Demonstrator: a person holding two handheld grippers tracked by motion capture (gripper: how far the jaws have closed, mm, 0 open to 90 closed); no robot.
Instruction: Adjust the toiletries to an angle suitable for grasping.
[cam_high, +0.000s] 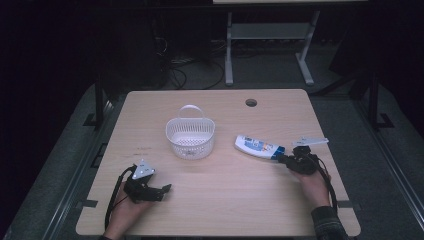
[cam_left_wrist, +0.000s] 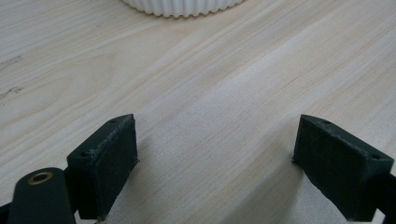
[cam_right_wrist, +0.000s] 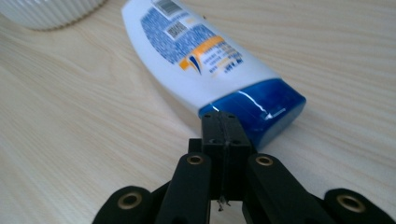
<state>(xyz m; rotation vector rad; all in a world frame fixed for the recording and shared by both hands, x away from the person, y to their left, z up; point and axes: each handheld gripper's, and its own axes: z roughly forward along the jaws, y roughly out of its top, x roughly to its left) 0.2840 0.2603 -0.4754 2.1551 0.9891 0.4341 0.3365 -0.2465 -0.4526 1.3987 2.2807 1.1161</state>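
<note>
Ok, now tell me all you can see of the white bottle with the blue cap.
The white plastic bottle with the blue cap lies flat on the light wooden table, right of the white ribbed basket and apart from it. Its printed label has blue text, an orange stripe and barcodes. The glossy cap points toward the right gripper, whose shut jaws meet just at the cap.
</note>
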